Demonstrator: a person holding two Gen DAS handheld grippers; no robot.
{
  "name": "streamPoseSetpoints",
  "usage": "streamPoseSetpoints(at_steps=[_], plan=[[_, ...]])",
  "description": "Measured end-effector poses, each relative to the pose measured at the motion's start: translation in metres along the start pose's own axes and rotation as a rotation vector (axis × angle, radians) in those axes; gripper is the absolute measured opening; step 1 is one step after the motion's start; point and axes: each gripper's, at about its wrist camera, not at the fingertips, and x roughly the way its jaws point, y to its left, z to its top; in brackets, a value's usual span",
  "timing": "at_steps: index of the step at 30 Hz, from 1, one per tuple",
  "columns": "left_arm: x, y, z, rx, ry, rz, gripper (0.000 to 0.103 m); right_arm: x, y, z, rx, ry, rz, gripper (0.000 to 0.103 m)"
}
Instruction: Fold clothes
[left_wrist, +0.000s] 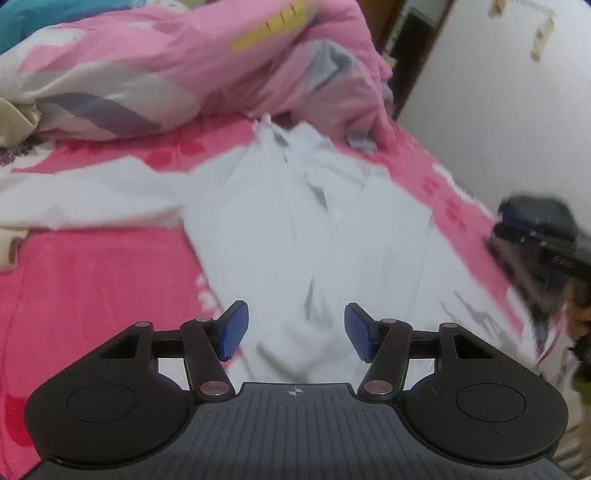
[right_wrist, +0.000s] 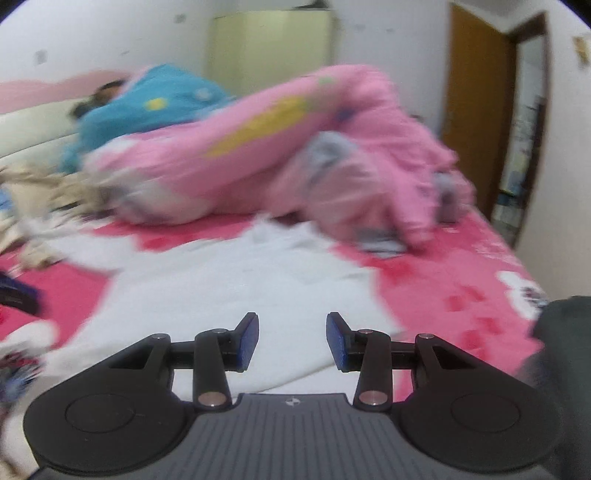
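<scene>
Left wrist view: we see the left gripper (left_wrist: 296, 331) released, jaws apart with nothing between the blue pads (left_wrist: 233, 331), hanging over the near end of the white garment (left_wrist: 295, 221). That garment lies spread on the pink bed sheet (left_wrist: 92, 288), its long axis running straight away from us, from just under the claw up to a crumpled far end close to the pink quilt (left_wrist: 221, 74) heaped across the far side of the bed. A sleeve-like part of it trails off toward the bed's left edge. The right gripper (left_wrist: 546, 243) shows as a dark blur at the bed's right edge, beside the garment's right border and further up its length. Right wrist view: its claw (right_wrist: 292, 341) is also released, pads clear, nothing held, and the garment (right_wrist: 240, 288) fills the sheet below and ahead of it, with bare pink sheet (right_wrist: 461, 295) to its right. Both views are motion-blurred, so we can't read hems or collar. Our read: nothing is gripped yet and the garment isn't folded. The left claw sits nearer the near hem and on the long axis, the right nearer the side edge, so we'd expect the next pinch to come down on the near end or side borders, folding along that axis. Risk: pads catching a single layer, or sheet with it.
</scene>
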Motion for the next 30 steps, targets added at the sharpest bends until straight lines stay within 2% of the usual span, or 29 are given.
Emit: streamPoseSetpoints(at_steps=[4,8,11,13,15,18,19,20,23,26,30], plan=[[0.0,-0.006,-0.027,0.095,0.012,0.032,0.058,0.011,0.069,-0.009,-0.04,0.016,0.109,0.04],[-0.014,0.006,-0.053,0.135,0.01,0.068,0.058,0.046,0.115,-0.011,-0.035,0.065,0.218,0.035],[-0.025,0.032,-0.06,0.055,-0.006,0.089,0.058,0.081,0.138,-0.018,-0.002,0.15,0.29,0.03],[-0.031,0.052,-0.063,-0.028,-0.017,0.084,0.058,0.106,0.149,-0.032,-0.015,0.238,0.295,0.03],[-0.037,0.072,-0.063,-0.105,-0.043,0.083,0.058,0.118,0.155,-0.037,-0.037,0.286,0.271,0.03],[-0.044,0.099,-0.061,-0.201,-0.107,0.083,0.059,0.105,0.154,-0.011,-0.018,0.273,0.285,0.032],[-0.045,0.105,-0.062,-0.229,-0.127,0.079,0.06,0.101,0.153,0.003,-0.008,0.252,0.296,0.035],[-0.044,0.113,-0.062,-0.255,-0.15,0.077,0.06,0.096,0.155,0.018,-0.004,0.232,0.311,0.039],[-0.039,0.131,-0.064,-0.332,-0.189,0.095,0.06,0.093,0.168,0.065,-0.024,0.181,0.381,0.042],[-0.04,0.146,-0.076,-0.419,-0.209,0.071,0.06,0.105,0.21,0.114,-0.136,0.116,0.479,0.043],[-0.053,0.167,-0.097,-0.536,-0.245,-0.007,0.06,0.14,0.303,0.16,-0.398,0.003,0.608,0.048]])
